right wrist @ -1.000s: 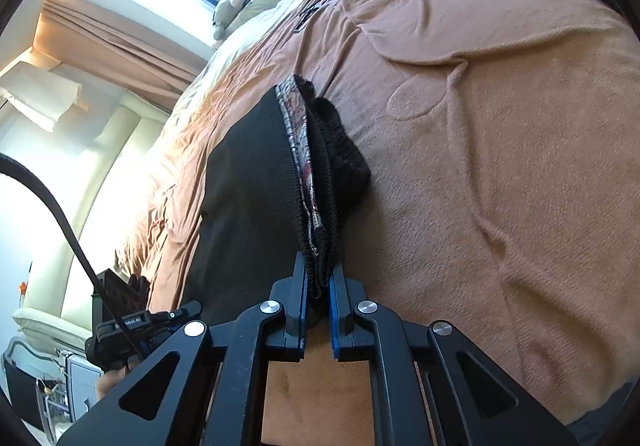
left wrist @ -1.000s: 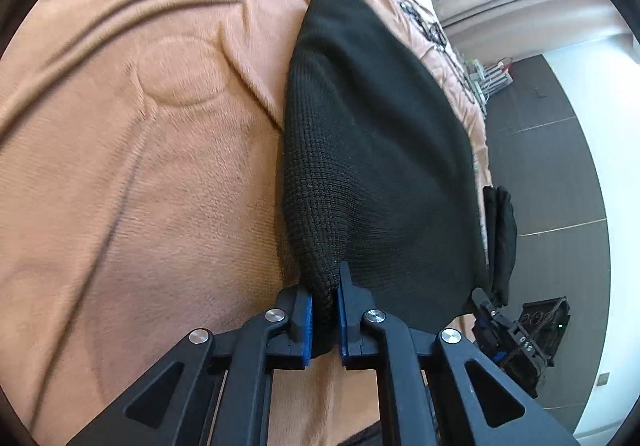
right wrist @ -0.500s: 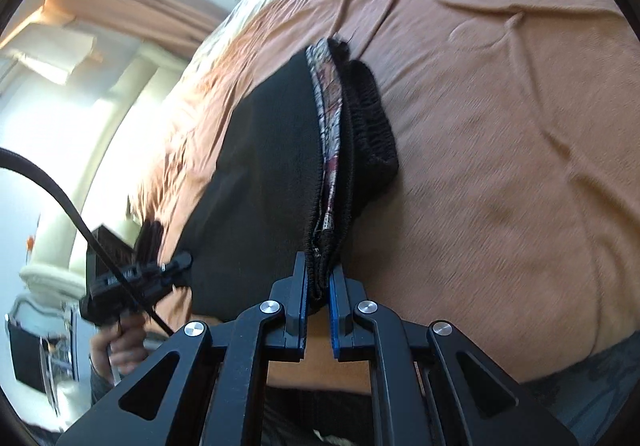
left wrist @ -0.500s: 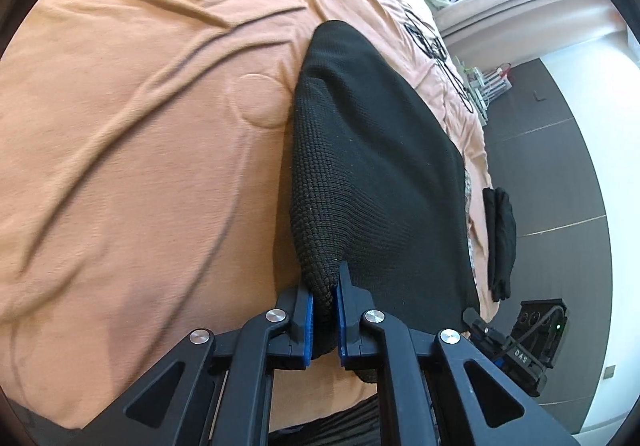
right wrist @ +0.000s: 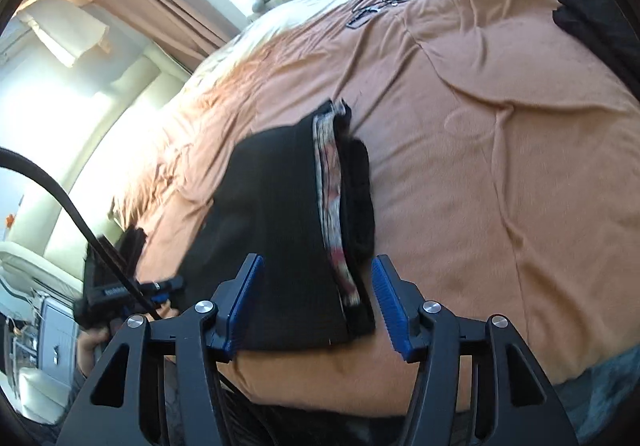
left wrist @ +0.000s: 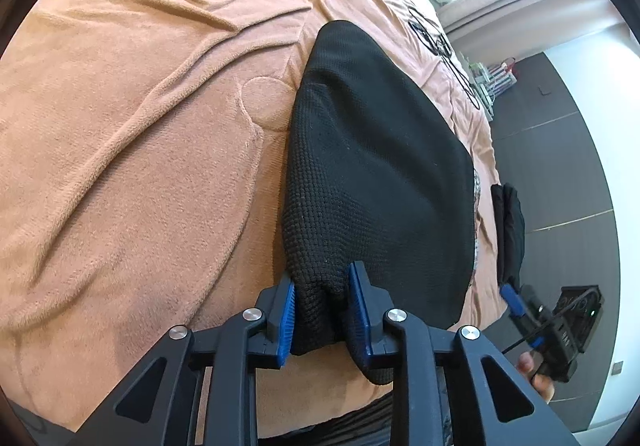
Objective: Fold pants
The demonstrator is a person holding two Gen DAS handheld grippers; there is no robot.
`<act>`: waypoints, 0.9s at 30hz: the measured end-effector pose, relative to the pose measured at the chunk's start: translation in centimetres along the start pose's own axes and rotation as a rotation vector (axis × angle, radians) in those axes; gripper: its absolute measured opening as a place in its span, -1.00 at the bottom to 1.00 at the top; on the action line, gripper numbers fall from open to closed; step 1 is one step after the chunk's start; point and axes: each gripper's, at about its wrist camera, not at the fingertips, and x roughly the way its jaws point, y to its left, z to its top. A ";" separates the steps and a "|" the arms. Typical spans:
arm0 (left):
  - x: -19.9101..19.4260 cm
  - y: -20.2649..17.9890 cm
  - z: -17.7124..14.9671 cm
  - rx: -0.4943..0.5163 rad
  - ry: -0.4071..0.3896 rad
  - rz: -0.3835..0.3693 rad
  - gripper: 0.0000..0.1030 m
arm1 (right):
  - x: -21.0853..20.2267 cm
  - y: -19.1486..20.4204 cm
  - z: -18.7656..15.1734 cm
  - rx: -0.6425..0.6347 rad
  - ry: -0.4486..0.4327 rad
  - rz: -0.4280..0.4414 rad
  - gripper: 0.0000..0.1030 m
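On the orange blanket (left wrist: 132, 150) covering the bed, the black knit pants (left wrist: 372, 166) lie folded into a compact bundle near the bed's near edge. At their left end, the left tool (left wrist: 322, 310) is letting go: its jaws are opening, though a bunched corner of the knit sits between the blue pads (left wrist: 287, 320) and appears to touch them. At the right end, the right tool (right wrist: 316, 304) is also opening, its pads standing clear on both sides of the waistband side, where a patterned lining (right wrist: 332, 214) shows between black layers. The fabric looks soft, thick and light, limp rather than stiff, likely to slump if lifted from one point. Corners or the stacked waistband edge would probably make the surest holds.
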 end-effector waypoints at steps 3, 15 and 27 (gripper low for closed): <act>-0.5 0.1 0.0 0.001 -0.015 0.013 -0.40 | 0.2 0.0 1.8 -0.011 -0.017 0.011 0.06; -2.7 0.9 1.1 -0.019 -0.101 0.036 0.20 | 7.9 0.3 7.3 0.005 0.047 0.086 0.06; -1.8 1.4 2.8 -0.053 -0.104 0.039 0.20 | 15.5 -0.1 13.8 0.067 0.154 0.158 0.06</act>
